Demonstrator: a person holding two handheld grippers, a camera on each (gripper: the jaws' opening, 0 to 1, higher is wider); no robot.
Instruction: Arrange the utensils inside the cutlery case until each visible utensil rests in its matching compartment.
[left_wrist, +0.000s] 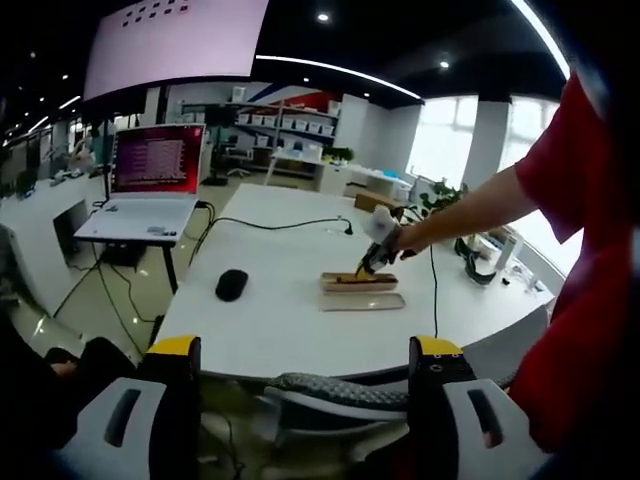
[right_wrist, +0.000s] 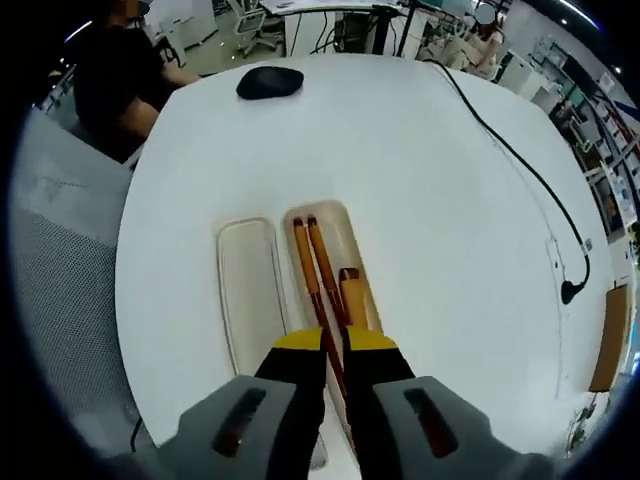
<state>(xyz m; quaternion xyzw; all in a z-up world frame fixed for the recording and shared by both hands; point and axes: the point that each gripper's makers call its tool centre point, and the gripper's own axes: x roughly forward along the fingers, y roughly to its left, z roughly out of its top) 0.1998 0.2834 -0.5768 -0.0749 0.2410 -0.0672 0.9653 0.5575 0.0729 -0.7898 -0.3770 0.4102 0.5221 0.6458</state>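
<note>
In my right gripper view, my right gripper (right_wrist: 334, 345) sits at the bottom centre of the frame, its yellow-tipped jaws pressed nearly together on a pair of chopsticks (right_wrist: 312, 270). The sticks run up from between the jaws into the open cutlery case (right_wrist: 362, 240) just above, angled slightly left. A wooden-handled utensil (right_wrist: 351, 295) lies in the case too, touching their right side. The case lid (right_wrist: 248, 285) rests flat just left of the case, on the white table (right_wrist: 420, 170). A black mouse (right_wrist: 270, 82) sits at upper left.

In my left gripper view, my left gripper (left_wrist: 305, 350) hangs off the table, at the bottom, jaws spread wide, nothing between them.
</note>
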